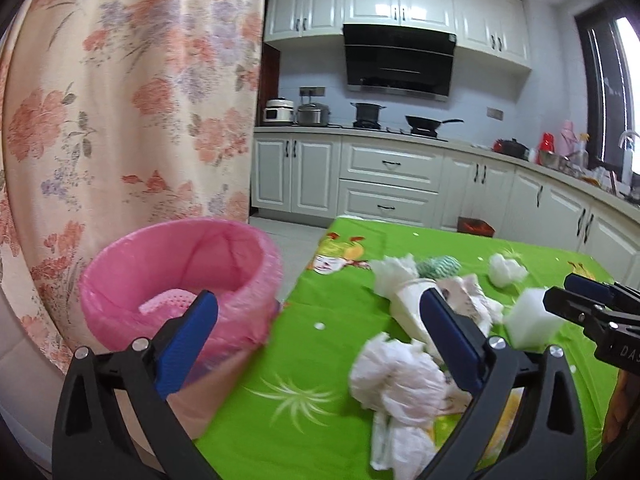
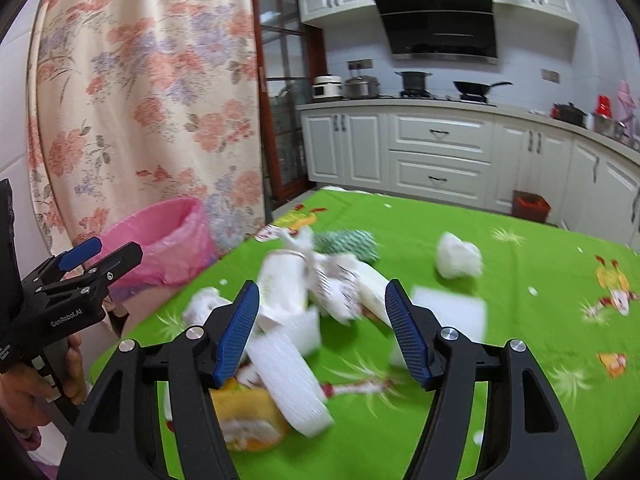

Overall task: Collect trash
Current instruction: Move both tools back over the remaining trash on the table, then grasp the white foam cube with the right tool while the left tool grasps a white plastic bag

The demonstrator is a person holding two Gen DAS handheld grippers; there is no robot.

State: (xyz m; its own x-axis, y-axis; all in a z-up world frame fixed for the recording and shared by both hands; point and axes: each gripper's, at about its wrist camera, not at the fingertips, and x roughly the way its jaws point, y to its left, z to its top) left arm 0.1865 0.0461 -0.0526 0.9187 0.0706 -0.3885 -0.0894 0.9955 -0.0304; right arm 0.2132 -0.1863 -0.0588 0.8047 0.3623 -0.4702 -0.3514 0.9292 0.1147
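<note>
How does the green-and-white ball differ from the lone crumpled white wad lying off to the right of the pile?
The green-and-white ball is patterned, while the white wad is plain white. The ball sits against the far edge of the trash pile, behind the paper cup; the wad lies apart, alone on the green tablecloth. The ball looks netted or woven; the wad looks like crumpled tissue. Both lie untouched, beyond both open grippers.

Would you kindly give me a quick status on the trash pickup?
Left tongs open, empty. Right tongs open, empty, over trash pile. Pink bin at table's left edge. Nothing blocking.
</note>
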